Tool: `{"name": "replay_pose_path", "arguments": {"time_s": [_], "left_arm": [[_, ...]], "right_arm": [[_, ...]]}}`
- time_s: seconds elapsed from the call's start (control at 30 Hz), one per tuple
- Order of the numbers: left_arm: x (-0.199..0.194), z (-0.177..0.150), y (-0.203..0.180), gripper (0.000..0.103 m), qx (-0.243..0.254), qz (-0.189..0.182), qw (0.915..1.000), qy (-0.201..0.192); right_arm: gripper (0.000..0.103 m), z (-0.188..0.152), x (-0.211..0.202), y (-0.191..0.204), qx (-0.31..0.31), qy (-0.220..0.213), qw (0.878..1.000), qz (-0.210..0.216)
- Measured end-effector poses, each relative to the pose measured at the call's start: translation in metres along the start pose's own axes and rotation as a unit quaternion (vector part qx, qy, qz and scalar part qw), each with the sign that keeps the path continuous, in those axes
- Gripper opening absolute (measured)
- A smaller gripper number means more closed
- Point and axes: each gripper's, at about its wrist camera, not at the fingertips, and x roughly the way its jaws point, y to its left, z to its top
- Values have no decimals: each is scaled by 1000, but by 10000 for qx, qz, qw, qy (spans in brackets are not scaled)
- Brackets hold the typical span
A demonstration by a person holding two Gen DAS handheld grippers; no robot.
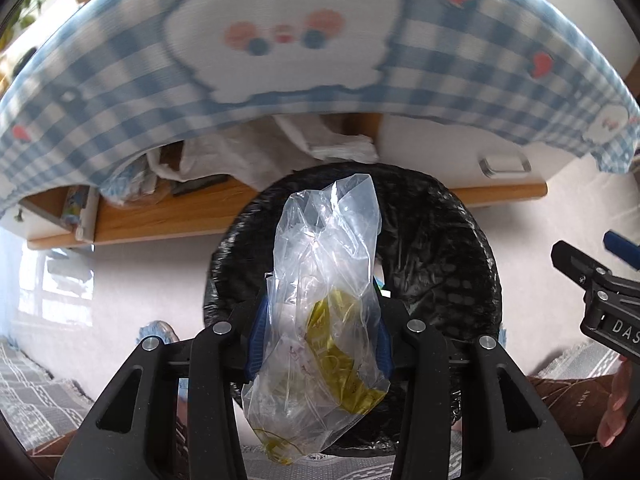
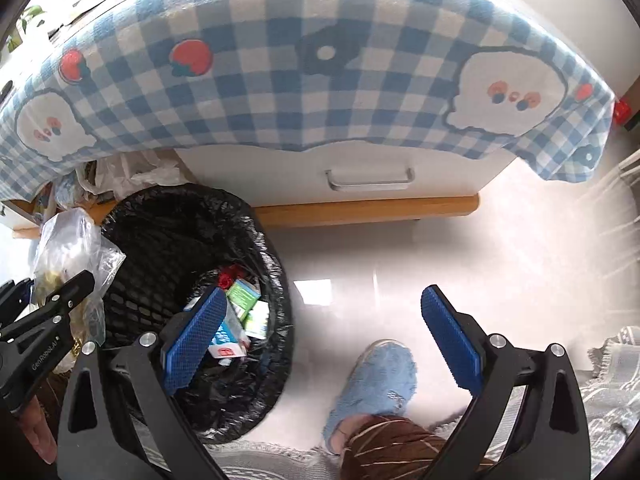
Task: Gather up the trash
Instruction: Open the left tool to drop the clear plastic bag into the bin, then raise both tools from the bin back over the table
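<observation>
My left gripper (image 1: 318,344) is shut on a clear plastic bag (image 1: 324,304) with yellow-green wrappers inside, and holds it in front of the black-lined mesh trash bin (image 1: 440,248). In the right wrist view the bag (image 2: 68,248) hangs at the bin's left rim. The bin (image 2: 168,240) holds small cartons (image 2: 244,308) and other scraps. My right gripper (image 2: 324,340) is open and empty, above the floor just right of the bin; its left blue pad (image 2: 192,340) overlaps the bin's opening.
A low table under a blue checked cloth (image 2: 280,80) stands behind the bin, with a white drawer (image 2: 368,176) and a wooden shelf (image 1: 160,212) holding bags. A foot in a blue slipper (image 2: 372,384) is below my right gripper. A grey rug (image 1: 32,392) lies at the near edge.
</observation>
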Motion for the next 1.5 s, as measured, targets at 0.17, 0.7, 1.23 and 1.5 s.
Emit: {"name": "replay_pose_path", "arguments": {"time_s": [0.17,0.7,1.23,1.5], "left_arm": [[6,0,-13,43,86,-93,9999,90],[6,4,-14,68,159,19,9999,-66],[-45,28,38,97,-163,240,9968,-748],[-93,54,55,97,-361,274,9932,-1074]], "right_arm": [[94,-1,2,-10,163,30,9998,-105],[94,0,-1,-8,194,-32,9998,-20],[94,33,-42,25,-116,-752,9967,274],[94,64,-85,38,-308,-1334,9896,450]]}}
